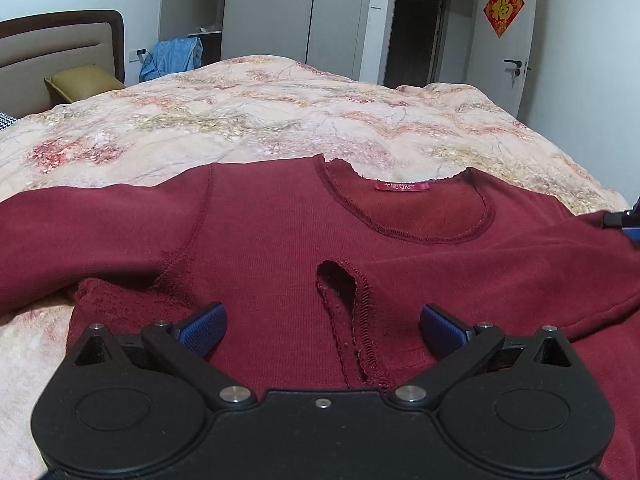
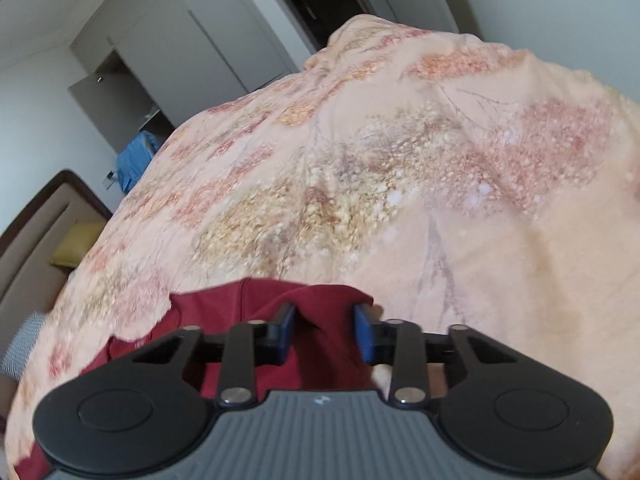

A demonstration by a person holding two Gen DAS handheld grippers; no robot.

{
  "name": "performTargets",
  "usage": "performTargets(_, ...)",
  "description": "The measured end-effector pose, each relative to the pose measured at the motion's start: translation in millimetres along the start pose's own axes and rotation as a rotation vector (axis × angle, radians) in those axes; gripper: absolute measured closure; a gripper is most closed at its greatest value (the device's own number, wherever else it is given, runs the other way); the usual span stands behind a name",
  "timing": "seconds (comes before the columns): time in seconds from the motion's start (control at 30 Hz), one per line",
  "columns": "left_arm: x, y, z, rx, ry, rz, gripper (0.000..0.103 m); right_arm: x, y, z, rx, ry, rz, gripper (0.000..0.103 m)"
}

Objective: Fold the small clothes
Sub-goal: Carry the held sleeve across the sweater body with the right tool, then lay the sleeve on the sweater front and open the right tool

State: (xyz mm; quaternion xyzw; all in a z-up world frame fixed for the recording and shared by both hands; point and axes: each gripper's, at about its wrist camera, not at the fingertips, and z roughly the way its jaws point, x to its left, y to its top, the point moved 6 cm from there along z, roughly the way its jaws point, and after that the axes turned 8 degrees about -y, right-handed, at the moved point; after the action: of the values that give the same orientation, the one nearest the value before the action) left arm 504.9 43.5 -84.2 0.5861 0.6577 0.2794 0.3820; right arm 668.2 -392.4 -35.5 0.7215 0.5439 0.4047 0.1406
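Note:
A dark red long-sleeved top lies spread on the bed, neckline with a pink label facing away from me. One sleeve cuff is folded onto the body, just ahead of my left gripper, which is open and empty above the fabric. My right gripper is open, its blue pads on either side of a raised end of red sleeve cloth at the garment's right edge. Its tip shows at the right edge of the left wrist view.
The bed carries a peach floral duvet. A headboard and yellow pillow are at the far left. Blue clothing hangs by the wardrobe. A white door is at the right.

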Motion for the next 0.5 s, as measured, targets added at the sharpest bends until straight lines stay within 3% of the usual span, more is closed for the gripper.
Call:
performTargets(0.13, 1.2, -1.7, 1.0, 0.002, -0.006, -0.006, 0.001, 4.2, 14.0, -0.3, -0.041, 0.022, -0.035, 0.089)
performTargets(0.33, 2.1, -1.7, 2.3, 0.001, -0.013, -0.015, 0.001, 35.7, 40.6, -21.9, -0.156, 0.074, -0.294, 0.093)
performTargets(0.43, 2.8, -2.3, 2.5, 0.001, -0.017, -0.019, 0.001, 31.4, 50.2, -26.3, -0.146, 0.145, -0.279, 0.093)
performTargets(0.5, 3.0, -2.6, 3.0, 0.002, -0.015, -0.019, 0.001, 19.0, 49.5, -23.3, -0.136, 0.117, -0.275, 0.095)
